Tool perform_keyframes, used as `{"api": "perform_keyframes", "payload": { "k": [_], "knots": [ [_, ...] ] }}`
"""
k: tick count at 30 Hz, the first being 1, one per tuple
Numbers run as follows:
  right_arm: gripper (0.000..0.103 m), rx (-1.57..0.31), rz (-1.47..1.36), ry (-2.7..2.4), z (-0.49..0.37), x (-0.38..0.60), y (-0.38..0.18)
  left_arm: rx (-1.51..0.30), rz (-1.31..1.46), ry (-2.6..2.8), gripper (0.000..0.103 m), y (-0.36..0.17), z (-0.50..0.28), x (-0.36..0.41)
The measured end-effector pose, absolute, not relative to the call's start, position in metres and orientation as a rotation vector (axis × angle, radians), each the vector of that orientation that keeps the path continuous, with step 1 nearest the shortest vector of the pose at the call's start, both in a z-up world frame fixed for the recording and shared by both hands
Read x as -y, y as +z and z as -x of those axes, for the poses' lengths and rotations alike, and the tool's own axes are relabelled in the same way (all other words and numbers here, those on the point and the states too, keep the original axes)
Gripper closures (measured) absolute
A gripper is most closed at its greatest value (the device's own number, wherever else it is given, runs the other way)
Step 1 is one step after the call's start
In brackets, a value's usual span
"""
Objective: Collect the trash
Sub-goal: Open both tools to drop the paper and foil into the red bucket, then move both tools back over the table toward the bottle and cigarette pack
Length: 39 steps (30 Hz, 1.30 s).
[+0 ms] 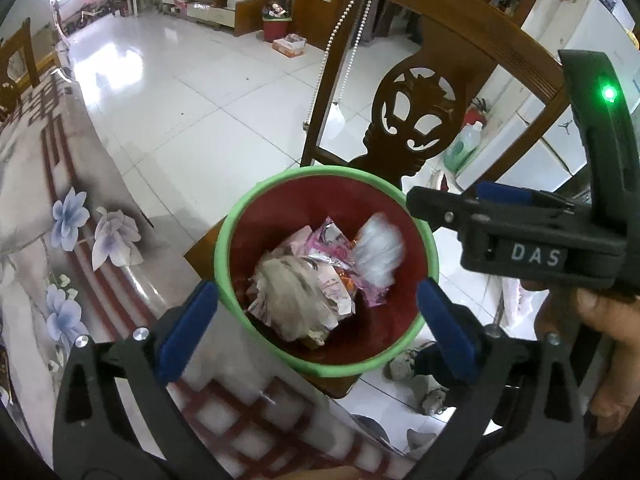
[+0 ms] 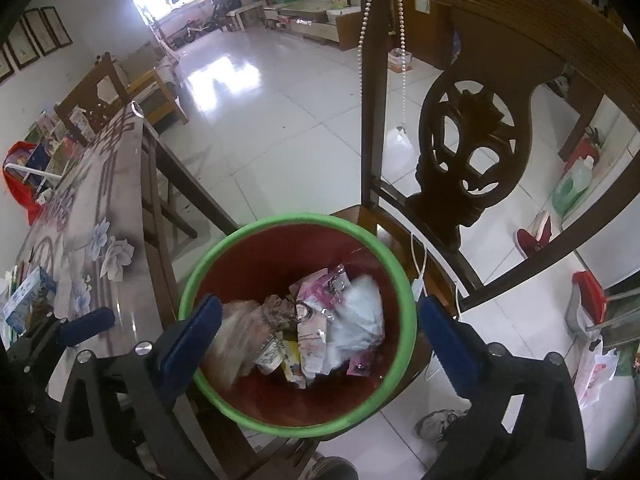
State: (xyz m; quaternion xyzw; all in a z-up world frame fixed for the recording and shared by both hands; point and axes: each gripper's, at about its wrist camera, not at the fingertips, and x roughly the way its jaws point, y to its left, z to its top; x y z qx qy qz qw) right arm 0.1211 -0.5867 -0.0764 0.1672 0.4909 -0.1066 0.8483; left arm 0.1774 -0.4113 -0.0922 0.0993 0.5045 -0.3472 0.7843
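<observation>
Both claws hang over the bin (image 1: pixel 326 270), which stands on a wooden chair (image 1: pixel 424 120) seat beside the table (image 1: pixel 48 184). The left claw (image 1: pixel 318 322) is spread wide, its blue pads (image 1: pixel 188 332) flanking the bin's green rim, nothing between them. Just below and ahead of it, inside the red bin, lies the trash (image 1: pixel 320 276): crumpled paper, pink wrappers and a clear plastic bag, blurred in places. The right claw (image 2: pixel 320 344) is spread just as wide and grips nothing; the same heap sits straight beneath its gap. In the left view the right claw (image 1: pixel 440 208) shows to the upper right, over the bin's far rim, with a hand (image 1: pixel 600 320) behind it
</observation>
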Motion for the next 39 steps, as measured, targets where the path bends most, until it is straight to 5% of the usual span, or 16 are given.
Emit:
{"api": "perform_keyframes", "payload": {
  "k": [19,39],
  "knots": [
    [0.008,-0.920,-0.204,-0.157,-0.117,0.507,-0.031,-1.004,-0.140,-0.643,0.005,-0.039,-0.154,0.296],
    [0.008,-0.896,-0.054,0.201,-0.141,0.309,-0.002,-0.952,0.064,-0.234,0.005,-0.011,-0.112,0.030]
  ]
}}
